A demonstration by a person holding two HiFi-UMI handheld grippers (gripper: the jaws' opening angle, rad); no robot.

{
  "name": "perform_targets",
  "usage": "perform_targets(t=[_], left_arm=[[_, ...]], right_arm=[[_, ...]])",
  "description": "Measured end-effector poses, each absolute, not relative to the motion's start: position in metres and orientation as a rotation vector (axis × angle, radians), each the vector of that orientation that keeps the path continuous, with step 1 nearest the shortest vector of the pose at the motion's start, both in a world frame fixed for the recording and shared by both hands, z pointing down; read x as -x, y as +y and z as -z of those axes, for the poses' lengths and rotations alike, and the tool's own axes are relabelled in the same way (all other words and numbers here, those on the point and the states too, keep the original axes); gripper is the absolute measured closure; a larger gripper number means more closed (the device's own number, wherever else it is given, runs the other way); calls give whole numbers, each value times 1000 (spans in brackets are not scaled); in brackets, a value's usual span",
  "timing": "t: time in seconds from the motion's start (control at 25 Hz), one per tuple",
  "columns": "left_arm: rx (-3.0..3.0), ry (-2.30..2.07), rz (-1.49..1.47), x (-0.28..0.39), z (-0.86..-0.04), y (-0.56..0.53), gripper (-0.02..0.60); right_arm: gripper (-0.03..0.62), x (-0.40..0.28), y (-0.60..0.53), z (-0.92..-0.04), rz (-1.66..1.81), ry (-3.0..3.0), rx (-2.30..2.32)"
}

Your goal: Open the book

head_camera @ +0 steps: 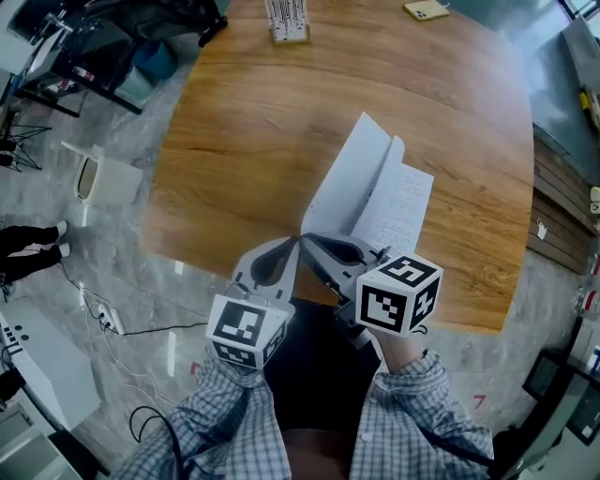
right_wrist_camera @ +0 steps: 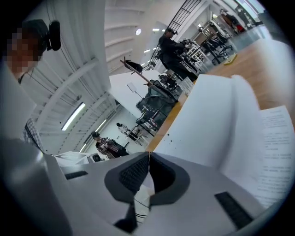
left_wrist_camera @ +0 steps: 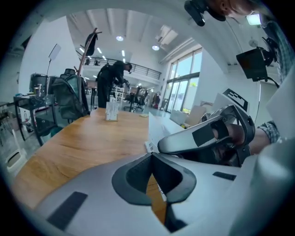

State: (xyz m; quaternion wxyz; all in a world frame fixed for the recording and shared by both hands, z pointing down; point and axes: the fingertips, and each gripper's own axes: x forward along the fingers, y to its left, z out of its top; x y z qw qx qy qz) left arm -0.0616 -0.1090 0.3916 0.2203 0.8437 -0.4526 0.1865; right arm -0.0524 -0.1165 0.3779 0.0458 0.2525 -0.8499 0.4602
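Observation:
The book [head_camera: 389,202] lies near the front edge of the wooden table [head_camera: 234,141], partly open. Its white cover [head_camera: 352,178] stands steeply up over printed pages. My right gripper [head_camera: 305,239] is shut on the cover's near corner; in the right gripper view the cover [right_wrist_camera: 207,120] rises just past the closed right gripper [right_wrist_camera: 149,154]. Beside it on the left, my left gripper [head_camera: 296,242] has its jaws shut with nothing visible between them, tips close to the same corner. In the left gripper view the left gripper [left_wrist_camera: 151,154] points at the cover's edge [left_wrist_camera: 154,126] and the right gripper's finger [left_wrist_camera: 203,136].
A small card stand [head_camera: 288,23] and a yellow phone [head_camera: 427,9] sit at the table's far edge. A white bin [head_camera: 103,178] and cables lie on the floor at the left. A person [left_wrist_camera: 113,76] works far behind the table, near a backpack [left_wrist_camera: 69,99].

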Motion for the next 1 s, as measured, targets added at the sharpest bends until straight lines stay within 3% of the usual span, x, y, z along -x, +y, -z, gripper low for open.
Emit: perform_targets(t=[1.0], left_arm=[[-1978, -1331, -455, 166, -475, -126, 581]], right_arm=[[569, 156, -141, -464, -1575, -2444, -586]])
